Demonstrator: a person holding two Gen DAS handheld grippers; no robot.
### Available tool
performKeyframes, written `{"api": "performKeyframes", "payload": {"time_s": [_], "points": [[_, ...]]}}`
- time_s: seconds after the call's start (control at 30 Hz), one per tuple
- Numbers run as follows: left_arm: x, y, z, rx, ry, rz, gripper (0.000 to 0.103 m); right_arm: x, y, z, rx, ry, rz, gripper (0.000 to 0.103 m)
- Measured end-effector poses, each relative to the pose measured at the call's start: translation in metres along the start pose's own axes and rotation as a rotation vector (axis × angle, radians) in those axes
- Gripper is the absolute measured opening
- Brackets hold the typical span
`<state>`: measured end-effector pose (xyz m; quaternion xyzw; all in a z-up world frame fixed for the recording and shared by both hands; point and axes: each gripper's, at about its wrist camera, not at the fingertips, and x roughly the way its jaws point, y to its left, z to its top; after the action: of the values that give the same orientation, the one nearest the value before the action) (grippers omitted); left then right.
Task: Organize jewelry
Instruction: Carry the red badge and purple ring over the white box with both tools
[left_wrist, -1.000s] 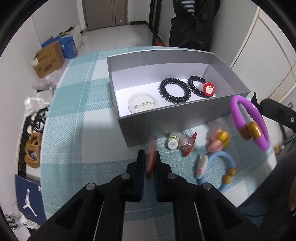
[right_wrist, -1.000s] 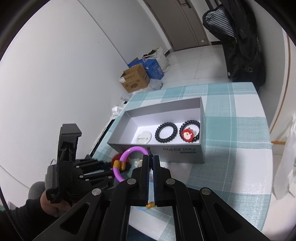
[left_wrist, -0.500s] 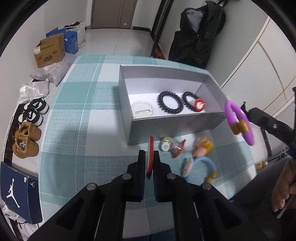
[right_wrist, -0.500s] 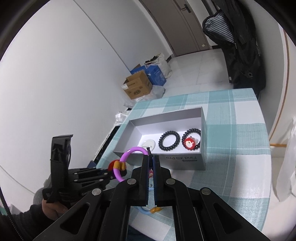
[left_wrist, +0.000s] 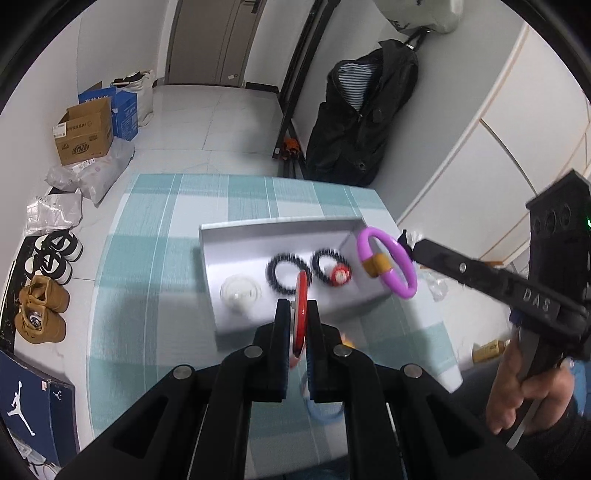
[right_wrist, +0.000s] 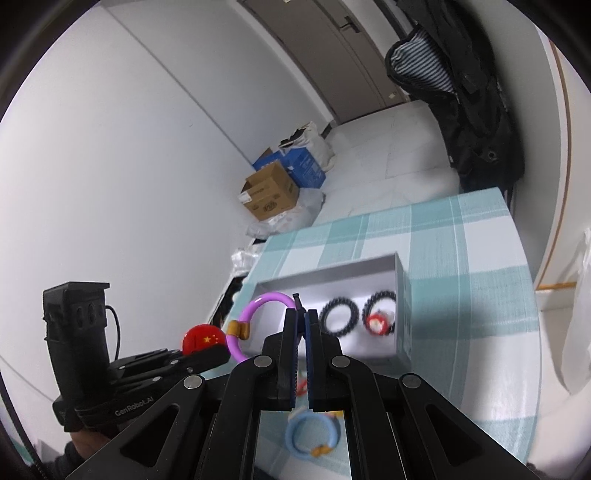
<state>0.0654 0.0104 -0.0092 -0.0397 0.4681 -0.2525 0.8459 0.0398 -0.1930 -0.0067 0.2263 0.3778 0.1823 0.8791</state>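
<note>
Ahead of and below both grippers sits the grey box (left_wrist: 236, 325) on the checked tablecloth (left_wrist: 147, 258), already holding two black bead bracelets (left_wrist: 288, 273) and a white disc (left_wrist: 240, 291). The left gripper (left_wrist: 298, 314) is clamped on a red badge (left_wrist: 301, 310) held edge-on; the right gripper (right_wrist: 301, 317) is closed on the purple bracelet (right_wrist: 255, 314). Both seem mid-carry; next each needs lowering over the box and releasing. The blue bracelet (right_wrist: 312, 435) beneath is blurred, and other loose pieces are hidden by the fingers.

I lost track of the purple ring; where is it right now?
The purple ring is off the table, pinched in the right tongs, over the right end of the grey box, near the black bead bracelets.
</note>
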Motion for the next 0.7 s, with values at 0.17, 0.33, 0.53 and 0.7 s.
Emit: {"api": "performKeyframes", "payload": {"time_s": [0.17, 0.33, 0.53, 0.7], "points": [[0.018, 0.002, 0.017, -0.010, 0.021, 0.013, 0.004, 0.017, -0.006, 0.014, 0.030, 0.003, -0.027, 0.003], [0.033, -0.001, 0.023, 0.011, 0.056, 0.023, 0.004, 0.038, -0.019, 0.022, 0.058, 0.040, -0.065, 0.003], [0.050, 0.003, 0.025, -0.019, 0.109, 0.011, 0.004, 0.056, -0.029, 0.023, 0.092, 0.080, -0.092, 0.003], [0.060, 0.006, 0.026, -0.031, 0.144, 0.016, 0.004, 0.069, -0.031, 0.019, 0.085, 0.123, -0.120, 0.003]]}}
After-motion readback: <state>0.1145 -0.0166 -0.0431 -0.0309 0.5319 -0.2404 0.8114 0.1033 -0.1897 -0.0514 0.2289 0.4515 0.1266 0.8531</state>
